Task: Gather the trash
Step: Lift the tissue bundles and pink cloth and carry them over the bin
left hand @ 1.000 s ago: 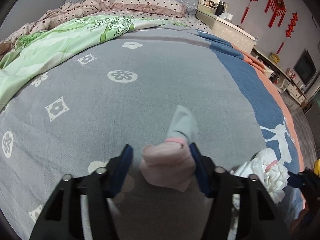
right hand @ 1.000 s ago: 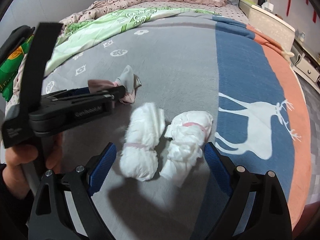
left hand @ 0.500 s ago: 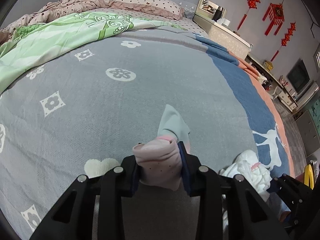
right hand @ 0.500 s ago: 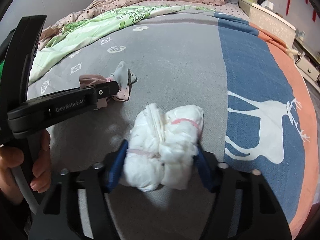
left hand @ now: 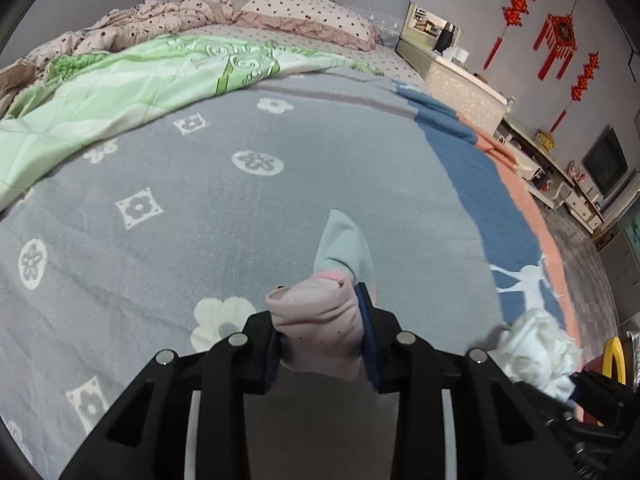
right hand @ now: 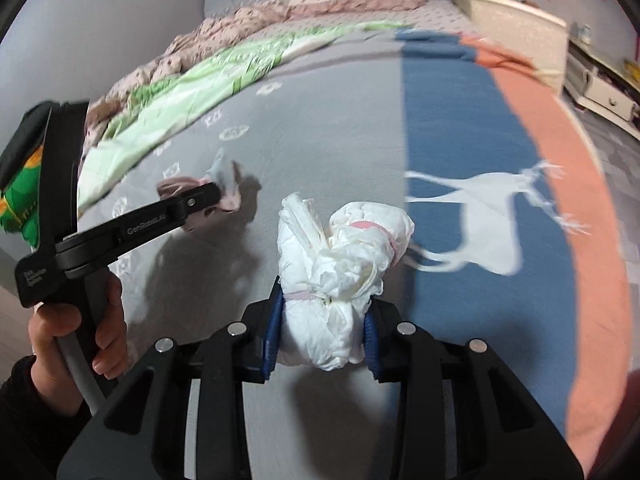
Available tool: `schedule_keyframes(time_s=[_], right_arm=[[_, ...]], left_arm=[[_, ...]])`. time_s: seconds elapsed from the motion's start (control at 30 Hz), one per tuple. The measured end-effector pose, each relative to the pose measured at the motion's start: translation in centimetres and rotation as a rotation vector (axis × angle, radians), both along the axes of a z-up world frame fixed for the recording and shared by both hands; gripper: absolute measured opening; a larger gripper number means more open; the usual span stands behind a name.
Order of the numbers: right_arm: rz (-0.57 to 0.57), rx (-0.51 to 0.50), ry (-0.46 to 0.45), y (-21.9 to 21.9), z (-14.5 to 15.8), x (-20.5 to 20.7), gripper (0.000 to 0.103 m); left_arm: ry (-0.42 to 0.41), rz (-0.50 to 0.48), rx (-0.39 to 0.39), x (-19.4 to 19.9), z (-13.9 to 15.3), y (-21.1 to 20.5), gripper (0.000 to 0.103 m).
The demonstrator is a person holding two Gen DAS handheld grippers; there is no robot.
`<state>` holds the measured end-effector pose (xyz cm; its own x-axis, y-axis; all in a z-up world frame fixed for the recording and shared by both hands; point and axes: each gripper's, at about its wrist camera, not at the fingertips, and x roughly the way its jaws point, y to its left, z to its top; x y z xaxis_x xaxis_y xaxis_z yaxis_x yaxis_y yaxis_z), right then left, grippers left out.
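Left wrist view first, and we have the pink sock bundle [left hand: 320, 332] pinched between the blue pads of our left gripper [left hand: 320, 340], jaws drawn in tight against its sides. A pale blue-grey sock toe [left hand: 344, 246] sticks up out of it, pointing away from us. It sits just over the grey blanket [left hand: 240, 220] with its white flower patches, and whether the bundle touches the fabric we cannot tell.

Over in the right wrist view, our right gripper [right hand: 322, 330] is clamped on the white diapers [right hand: 340, 264], two rolled wads squeezed together, each with a thin pink band, jaws closed in on their lower half. They bulge up well above the pads. From the left camera the same white wad [left hand: 540, 354] shows at the lower right edge, beside the sock bundle.

Looking outward, the right view also catches the left gripper [right hand: 212, 204] side-on with the sock in its tip, and our left hand [right hand: 76, 344] wrapped around its handle. Beyond the grey runs a blue stripe with a white deer [right hand: 492, 216], then an orange band [right hand: 580, 208]. Further up the bed lies a green quilt [left hand: 120, 88], a spotted pink pillow [left hand: 308, 20], and red hanging ornaments [left hand: 556, 40] on the far wall.
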<state>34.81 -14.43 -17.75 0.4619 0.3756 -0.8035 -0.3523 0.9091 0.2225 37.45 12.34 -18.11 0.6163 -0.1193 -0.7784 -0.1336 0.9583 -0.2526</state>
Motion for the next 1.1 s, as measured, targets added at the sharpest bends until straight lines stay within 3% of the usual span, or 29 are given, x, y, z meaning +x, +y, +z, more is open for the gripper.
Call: schedule_keyframes(time_s=[0.2, 0.53, 0.73, 1.1], right_arm=[[-0.068, 0.07, -0.066, -5.1, 5.0, -3.4, 0.033], [-0.166, 0.147, -0.251, -13.4, 14.9, -9.3, 0.033], [-0.233, 0.164, -0.349, -19.3, 20.2, -12.4, 0.033], [-0.358, 0.155, -0.462, -30.4, 27.9, -17.1, 0.034]], left_arm=[[-0.056, -0.022, 0.02, -2.6, 4.1, -2.3, 0.031], [-0.189, -0.109, 0.063, -7.1, 13.1, -9.5, 0.031], [-0.257, -0.178, 0.046, -9.1, 18.0, -14.7, 0.031], [-0.327, -0.33, 0.011, -11.3, 24.0, -24.2, 0.031]])
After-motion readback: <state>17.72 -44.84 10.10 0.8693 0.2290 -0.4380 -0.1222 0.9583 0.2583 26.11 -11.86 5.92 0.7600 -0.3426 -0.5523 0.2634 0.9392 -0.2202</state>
